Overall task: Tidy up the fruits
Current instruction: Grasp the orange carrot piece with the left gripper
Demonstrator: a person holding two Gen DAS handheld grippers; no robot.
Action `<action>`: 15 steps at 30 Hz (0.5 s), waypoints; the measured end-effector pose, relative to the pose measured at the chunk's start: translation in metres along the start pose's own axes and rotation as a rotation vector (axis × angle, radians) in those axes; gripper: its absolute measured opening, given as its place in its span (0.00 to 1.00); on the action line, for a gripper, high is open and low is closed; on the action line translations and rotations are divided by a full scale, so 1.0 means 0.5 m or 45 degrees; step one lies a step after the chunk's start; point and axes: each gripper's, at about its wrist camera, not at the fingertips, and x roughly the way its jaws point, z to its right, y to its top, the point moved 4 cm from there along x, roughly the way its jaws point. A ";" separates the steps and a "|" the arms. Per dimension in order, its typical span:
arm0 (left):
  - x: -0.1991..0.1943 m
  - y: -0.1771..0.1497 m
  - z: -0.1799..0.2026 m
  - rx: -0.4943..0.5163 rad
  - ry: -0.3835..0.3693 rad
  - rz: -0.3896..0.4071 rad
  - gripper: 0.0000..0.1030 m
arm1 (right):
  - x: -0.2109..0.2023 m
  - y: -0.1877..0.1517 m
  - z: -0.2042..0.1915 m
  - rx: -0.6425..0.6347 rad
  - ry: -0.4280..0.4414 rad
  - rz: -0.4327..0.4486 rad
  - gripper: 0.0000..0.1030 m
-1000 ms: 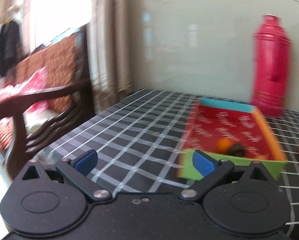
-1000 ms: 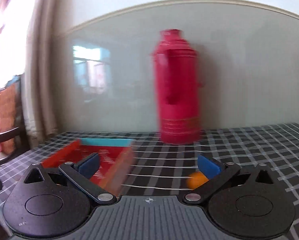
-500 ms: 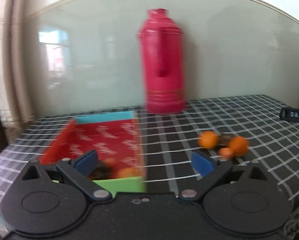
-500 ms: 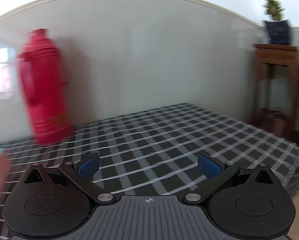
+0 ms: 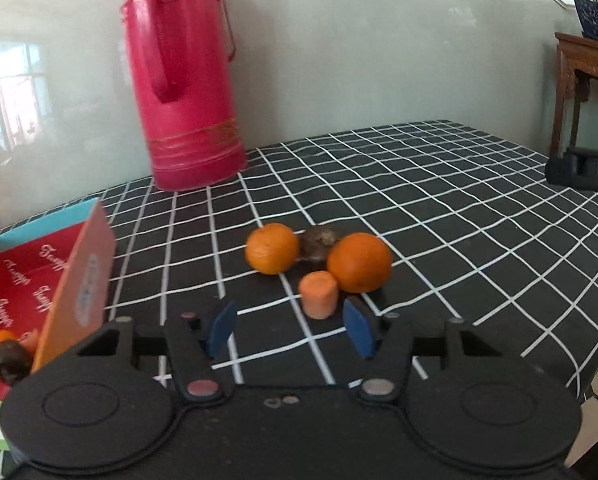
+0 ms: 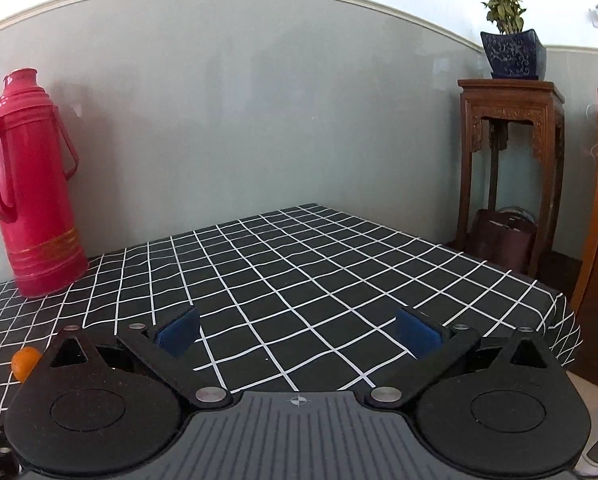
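Just short of the carrot piece (image 5: 317, 294), the left claw (image 5: 289, 330) is closing, empty.

Left gripper (image 5: 289, 330): black housing, blue pads (image 5: 220, 326), silver screws. Right gripper (image 6: 299, 330): ribbed grey centre, crosshair mark at 12 o'clock.

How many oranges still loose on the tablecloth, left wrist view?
2. One orange sits left of the dark brown fruit; the other orange sits right of it, behind the carrot chunk. The box holds more, partly hidden.
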 end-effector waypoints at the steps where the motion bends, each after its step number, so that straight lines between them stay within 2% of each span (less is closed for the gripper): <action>1: 0.007 0.004 0.001 -0.001 -0.005 -0.007 0.48 | 0.000 0.000 0.000 0.002 0.008 -0.002 1.00; 7: 0.037 0.006 0.005 -0.037 -0.030 -0.046 0.38 | 0.000 -0.006 -0.016 -0.009 0.063 -0.022 1.00; 8: 0.039 0.009 0.007 -0.043 -0.032 -0.043 0.33 | 0.000 -0.007 -0.019 -0.012 0.070 -0.022 1.00; 9: 0.041 0.010 0.007 -0.044 -0.035 -0.040 0.22 | 0.000 -0.008 -0.021 -0.015 0.078 -0.024 1.00; 11: 0.043 0.011 0.011 -0.049 -0.043 -0.038 0.16 | 0.002 -0.011 -0.026 -0.018 0.094 -0.030 1.00; 15: 0.036 0.009 0.014 -0.026 -0.020 -0.024 0.13 | 0.003 -0.014 -0.036 -0.021 0.111 -0.035 1.00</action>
